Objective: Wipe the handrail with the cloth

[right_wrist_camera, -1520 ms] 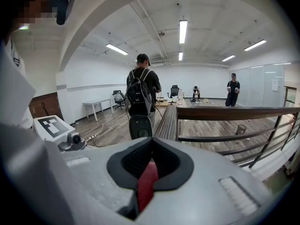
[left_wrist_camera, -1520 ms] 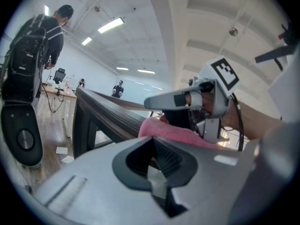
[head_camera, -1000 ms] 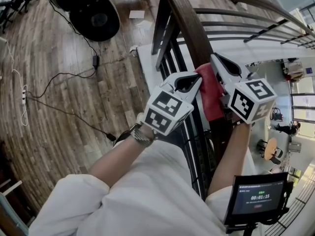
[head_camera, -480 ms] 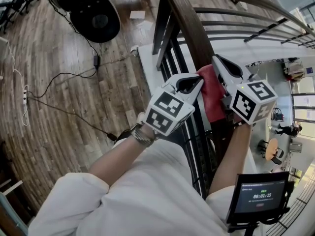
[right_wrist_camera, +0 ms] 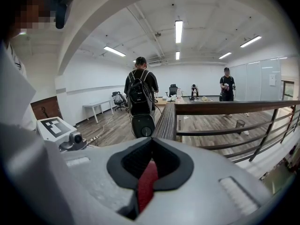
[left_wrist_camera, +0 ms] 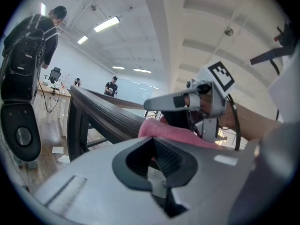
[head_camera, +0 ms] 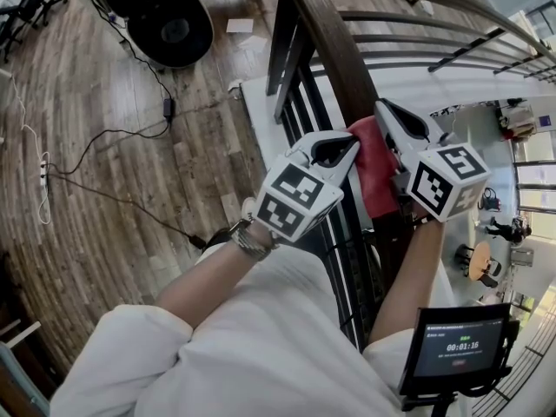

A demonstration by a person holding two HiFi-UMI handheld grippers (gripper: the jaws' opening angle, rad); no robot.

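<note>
Both units clenched. Left hand-held gripper has its jaws together at the left edge of the red cloth; its own view shows only a thin pink sliver in the gap, with the rest of the cloth spread over the rail just ahead. Right hand-held gripper is pinched on the cloth's right side, and a red strip sits squarely between its pads in the right gripper view. The cloth lies draped over the dark wooden handrail, between the two grippers, which sit on either side of the rail with their tips angled toward each other. The rail runs up and away from the person, with black posts and lower bars under it. A watch is on the left wrist. Left of the rail is a wood plank floor with a cable across it and a round black base near the top. A small screen showing a timer sits bottom right. A person with a backpack stands beside the rail further along.
</note>
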